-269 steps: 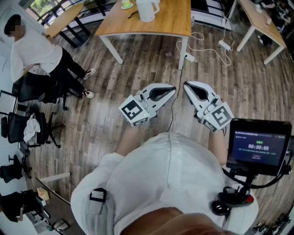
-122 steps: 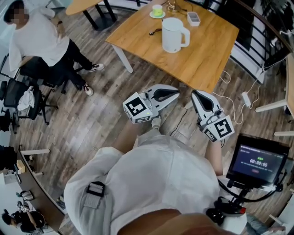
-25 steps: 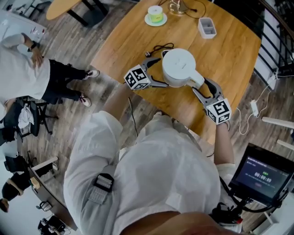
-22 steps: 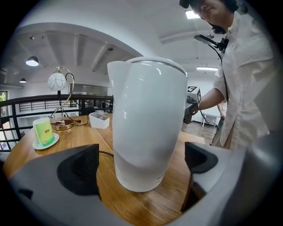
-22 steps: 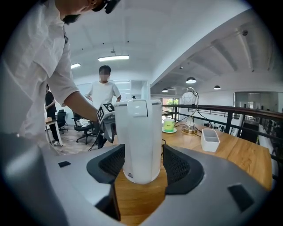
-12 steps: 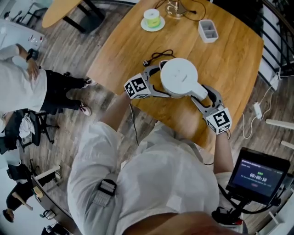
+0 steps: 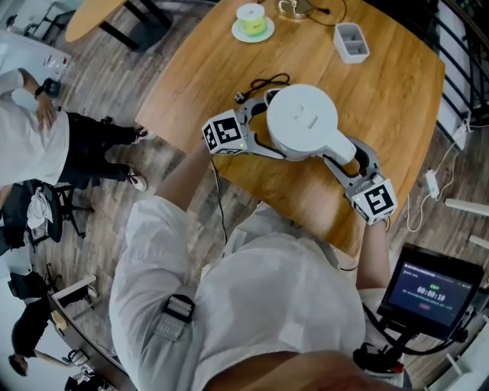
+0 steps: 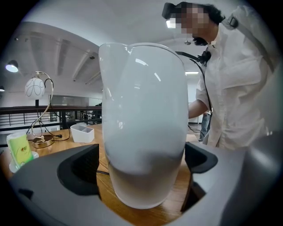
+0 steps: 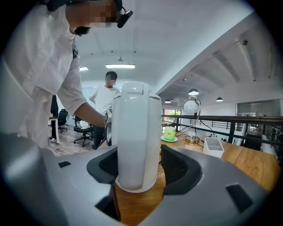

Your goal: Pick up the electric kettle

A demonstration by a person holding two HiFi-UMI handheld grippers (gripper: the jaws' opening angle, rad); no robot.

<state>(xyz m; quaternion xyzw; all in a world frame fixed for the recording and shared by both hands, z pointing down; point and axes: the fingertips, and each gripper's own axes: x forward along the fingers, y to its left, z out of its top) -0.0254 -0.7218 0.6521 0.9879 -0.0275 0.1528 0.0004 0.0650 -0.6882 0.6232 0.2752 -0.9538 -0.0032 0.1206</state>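
The white electric kettle (image 7: 304,121) hangs between both grippers over the wooden table (image 7: 390,92). My left gripper (image 7: 263,130) clasps its rounded body from the left; in the left gripper view the kettle (image 8: 141,123) fills the gap between the jaws of that gripper (image 8: 139,170). My right gripper (image 7: 345,153) comes in from the lower right and is shut on the kettle's handle. The right gripper view shows that handle as a white upright strip (image 9: 135,132) pinched between the dark jaws of the right gripper (image 9: 138,165). The lid hides the fingertips in the head view.
A black cord (image 7: 263,82) lies on the table behind the kettle. Farther back stand a green cup on a saucer (image 7: 252,19), a lamp base (image 7: 294,8) and a small white tray (image 7: 351,42). A seated person (image 7: 30,130) is at the left; a monitor (image 7: 432,282) at the lower right.
The person walked up to the table and both grippers closed on the kettle. Over the last second the kettle looks larger in the head view, raised toward the camera.
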